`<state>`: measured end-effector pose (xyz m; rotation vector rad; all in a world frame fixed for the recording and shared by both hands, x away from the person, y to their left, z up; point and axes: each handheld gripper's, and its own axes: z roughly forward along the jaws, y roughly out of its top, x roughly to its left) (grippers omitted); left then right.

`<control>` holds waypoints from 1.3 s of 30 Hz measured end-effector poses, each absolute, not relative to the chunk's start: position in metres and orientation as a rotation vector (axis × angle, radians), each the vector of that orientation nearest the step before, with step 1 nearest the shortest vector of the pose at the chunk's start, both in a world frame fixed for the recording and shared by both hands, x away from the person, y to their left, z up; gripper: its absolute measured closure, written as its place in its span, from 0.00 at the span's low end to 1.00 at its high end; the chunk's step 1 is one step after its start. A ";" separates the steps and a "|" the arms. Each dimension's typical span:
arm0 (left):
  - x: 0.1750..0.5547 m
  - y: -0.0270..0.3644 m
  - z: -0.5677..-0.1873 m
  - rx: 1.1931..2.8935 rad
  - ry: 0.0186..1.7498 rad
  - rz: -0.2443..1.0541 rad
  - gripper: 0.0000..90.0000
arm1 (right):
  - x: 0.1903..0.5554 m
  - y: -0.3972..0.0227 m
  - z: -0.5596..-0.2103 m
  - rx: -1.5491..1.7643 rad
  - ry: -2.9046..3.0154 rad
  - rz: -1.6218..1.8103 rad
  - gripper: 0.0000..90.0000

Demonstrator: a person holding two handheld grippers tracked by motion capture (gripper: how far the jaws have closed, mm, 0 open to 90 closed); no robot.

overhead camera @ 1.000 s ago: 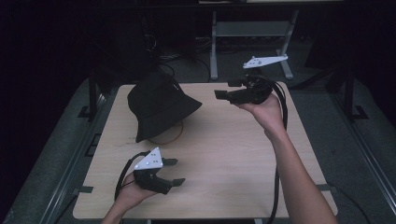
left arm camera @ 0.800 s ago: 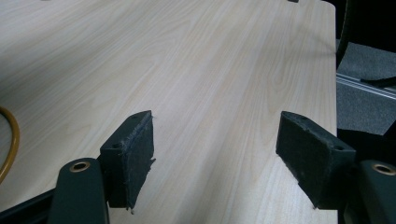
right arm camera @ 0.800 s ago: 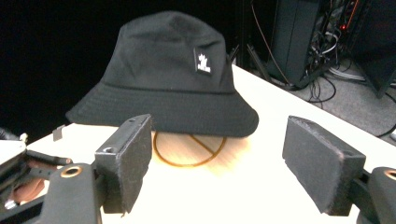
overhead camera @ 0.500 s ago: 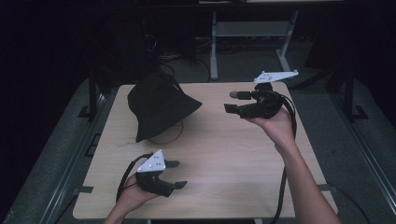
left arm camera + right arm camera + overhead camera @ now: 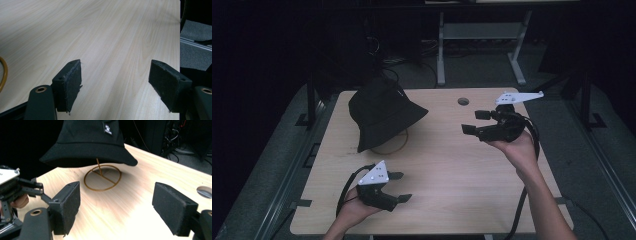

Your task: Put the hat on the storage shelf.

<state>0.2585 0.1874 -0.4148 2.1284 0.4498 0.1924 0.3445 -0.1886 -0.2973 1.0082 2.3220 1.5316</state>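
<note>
Hat (image 5: 382, 117) work has hardly begun: the black hat sits on its gold wire stand (image 5: 102, 177) at about ten o'clock on the table (image 5: 462, 185), and nothing touches it. The right gripper (image 5: 476, 122), at three o'clock, points at the hat, jaws wide apart and empty. The left gripper (image 5: 399, 187), at seven o'clock, is wide apart and empty too. The tabletop is pale wood; the room around is dark.

A dim lab: bare test table (image 5: 492, 185), cable-strewn equipment racks (image 5: 172, 135) behind.
</note>
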 end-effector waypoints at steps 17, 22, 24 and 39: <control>0.258 0.190 -0.415 2.120 0.462 0.201 0.28 | 0.316 -0.212 -0.329 1.053 2.283 1.529 0.23; 0.258 0.192 -0.414 2.120 0.466 0.209 0.28 | 0.305 -0.218 -0.343 1.070 2.290 1.506 0.23; 0.258 0.192 -0.414 2.118 0.468 0.212 0.28 | 0.301 -0.221 -0.348 1.084 2.285 1.504 0.23; 0.256 0.195 -0.414 2.121 0.481 0.215 0.28 | 0.276 -0.239 -0.376 1.131 2.271 1.504 0.22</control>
